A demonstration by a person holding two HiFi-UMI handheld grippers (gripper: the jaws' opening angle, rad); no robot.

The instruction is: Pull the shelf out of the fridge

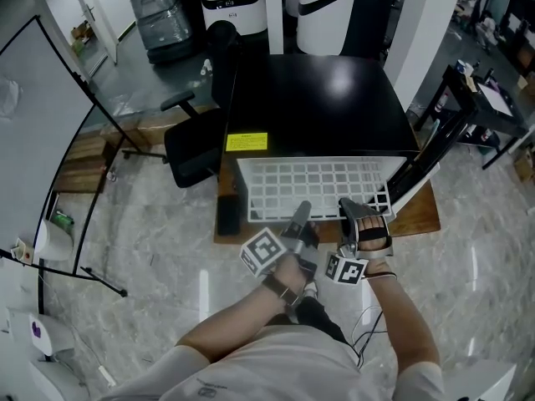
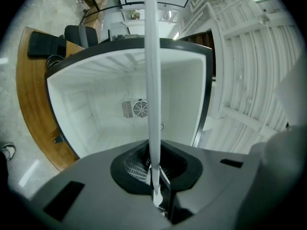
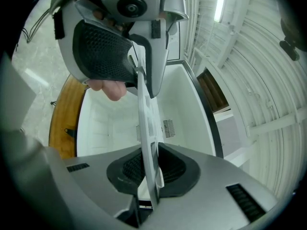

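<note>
The left gripper [image 2: 154,172] was clamped on the front edge of the shelf [image 2: 151,71], its jaws pinching the white rim. The right gripper [image 3: 146,169] was likewise closed on the same edge, just beside the left gripper, each on a separate section of the rim.

The shelf lay level in front of the open fridge [image 1: 318,98], with most of its grid projecting forward of the cabinet. It could not be determined whether its rear edge was clear of the rails. The door [image 2: 249,80] stood open to the right.

Step in hand: withdrawal, judged nearly complete. The next move calls for a straight, level pull toward the operator, with both grips held equal so the shelf does not skew or snag the door.
</note>
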